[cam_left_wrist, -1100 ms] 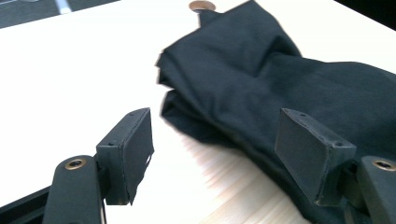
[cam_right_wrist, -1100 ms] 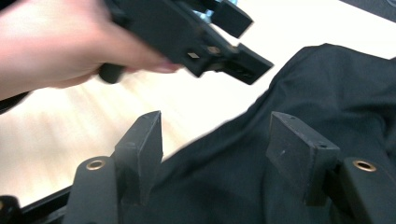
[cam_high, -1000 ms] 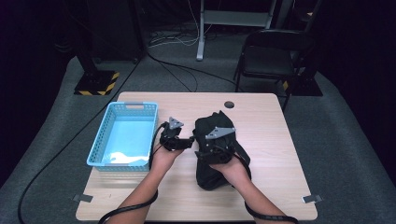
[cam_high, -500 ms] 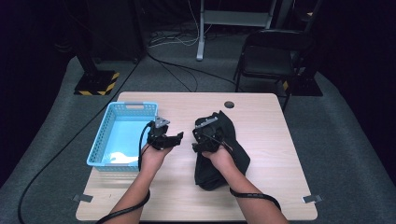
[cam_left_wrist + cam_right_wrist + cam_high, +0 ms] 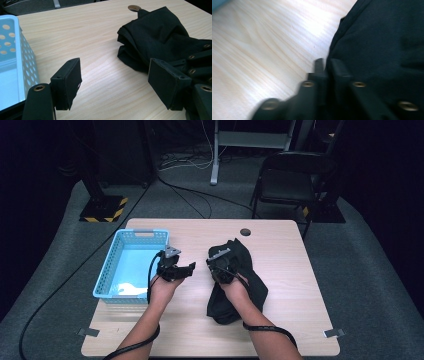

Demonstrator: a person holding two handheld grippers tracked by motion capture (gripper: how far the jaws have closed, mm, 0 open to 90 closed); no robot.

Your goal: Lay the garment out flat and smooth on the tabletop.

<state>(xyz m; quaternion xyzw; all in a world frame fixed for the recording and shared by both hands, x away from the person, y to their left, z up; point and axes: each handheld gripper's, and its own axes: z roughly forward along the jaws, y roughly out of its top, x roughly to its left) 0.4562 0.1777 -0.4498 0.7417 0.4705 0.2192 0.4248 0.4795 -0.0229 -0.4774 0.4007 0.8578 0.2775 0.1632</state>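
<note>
A crumpled black cloth point(image 5: 240, 275) lies on the wooden table point(image 5: 285, 270), right of centre; the left gripper view shows its folds point(image 5: 155, 37). My right gripper point(image 5: 220, 270) is down at the cloth's left edge. Its jaws have just been closing and now stand together point(image 5: 325, 68) with the cloth's edge point(image 5: 382, 45) pinched between them. My left gripper point(image 5: 187, 268) hovers just left of the cloth, beside the basket. It is open point(image 5: 115, 82) with bare table between its pads point(image 5: 72, 77).
A light blue perforated basket point(image 5: 132, 232) stands at the table's left, its wall point(image 5: 15, 50) close to my left gripper. A round cable hole point(image 5: 245, 232) sits near the far edge. Beyond the table stand a black chair point(image 5: 287, 180) and a yellow-striped stand base point(image 5: 105, 210).
The right gripper has moved left and down to the cloth's left edge, and its jaws have closed there. The left gripper has shifted a little left toward the basket, still open.
</note>
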